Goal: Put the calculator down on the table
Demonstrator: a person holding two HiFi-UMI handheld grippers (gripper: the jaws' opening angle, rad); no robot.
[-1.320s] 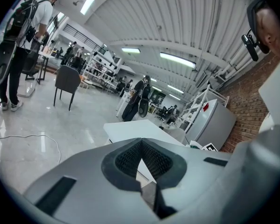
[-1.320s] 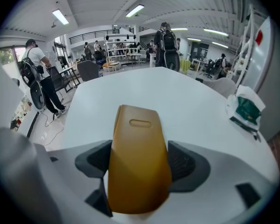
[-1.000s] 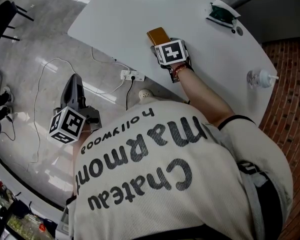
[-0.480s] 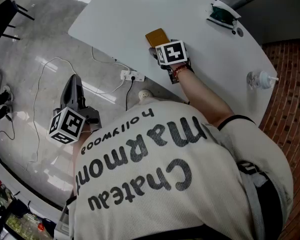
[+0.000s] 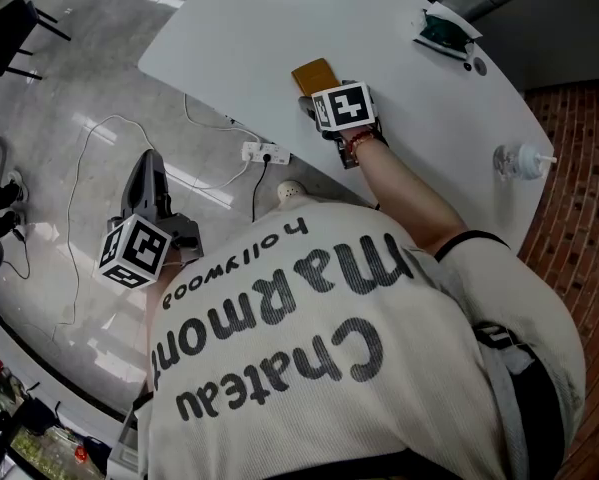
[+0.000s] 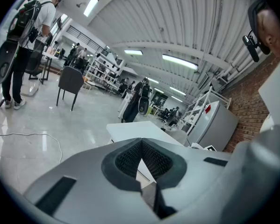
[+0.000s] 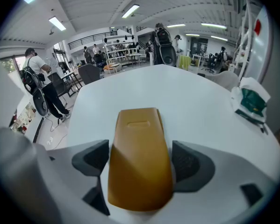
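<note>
An ochre-yellow calculator (image 5: 314,73) lies flat, back side up, on the white table (image 5: 259,28) near its front edge. In the right gripper view the calculator (image 7: 140,143) sits between the two dark pads. My right gripper (image 5: 317,90) (image 7: 142,161) straddles it. Its jaws have just been opening and now stand wide, with a thin gap at the left pad (image 7: 90,157). My left gripper (image 5: 149,158) hangs off the table over the floor. In its own view the left gripper (image 6: 140,148) has its pads meeting, with nothing between them.
A green-and-white packet (image 5: 441,28) (image 7: 251,101) lies at the table's far right, and a clear bottle (image 5: 519,156) at its right edge. On the floor are a power strip (image 5: 264,152) with cables and a black chair (image 5: 9,38). People stand far off in the hall.
</note>
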